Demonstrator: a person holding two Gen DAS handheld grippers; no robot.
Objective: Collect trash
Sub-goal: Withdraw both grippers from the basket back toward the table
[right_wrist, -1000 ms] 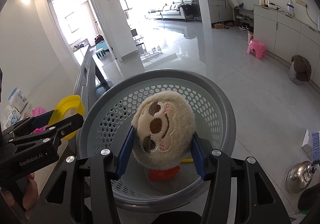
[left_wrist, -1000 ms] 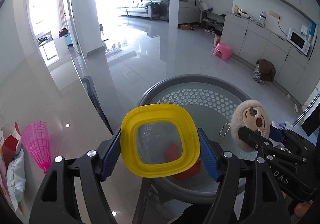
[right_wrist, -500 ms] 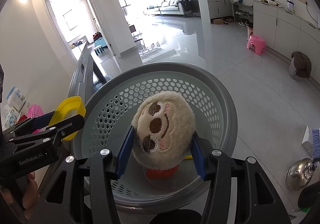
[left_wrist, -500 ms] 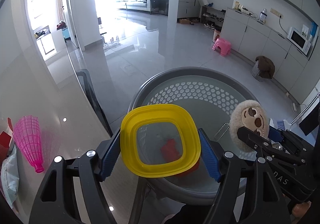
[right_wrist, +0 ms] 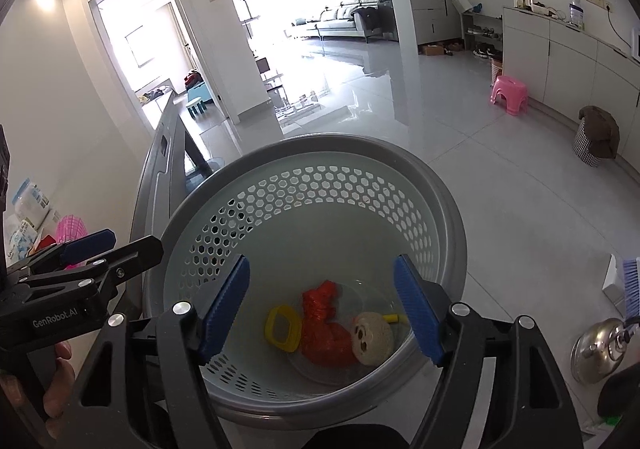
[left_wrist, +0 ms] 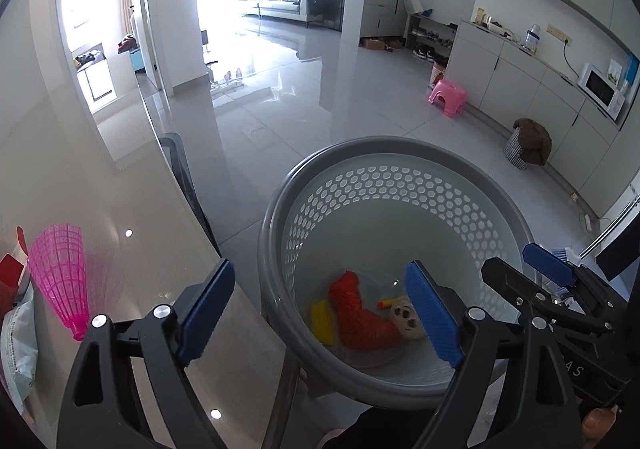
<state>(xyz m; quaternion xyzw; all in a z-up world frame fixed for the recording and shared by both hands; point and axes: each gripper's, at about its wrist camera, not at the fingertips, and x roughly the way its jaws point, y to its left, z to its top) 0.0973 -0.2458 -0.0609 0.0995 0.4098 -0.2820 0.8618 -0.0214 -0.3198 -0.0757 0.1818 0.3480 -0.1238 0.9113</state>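
Left claw: blue pads spread wide, nothing between them; held above the near left rim of the basket.
Right claw: likewise spread and empty, poised over the basket's mouth.
Basket: grey, perforated wall, standing on the floor just beside the table edge.
Trash in basket: yellow ring lid, crumpled red wrapper and round plush face lie together on the bottom.
Trash left on table: pink mesh cone, long axis roughly upright with its narrow end nearest the camera, beside snack packets.
Deciding relation: the cone lies to the left of the left claw, well apart from the right; the left is judged nearer for the next pick.
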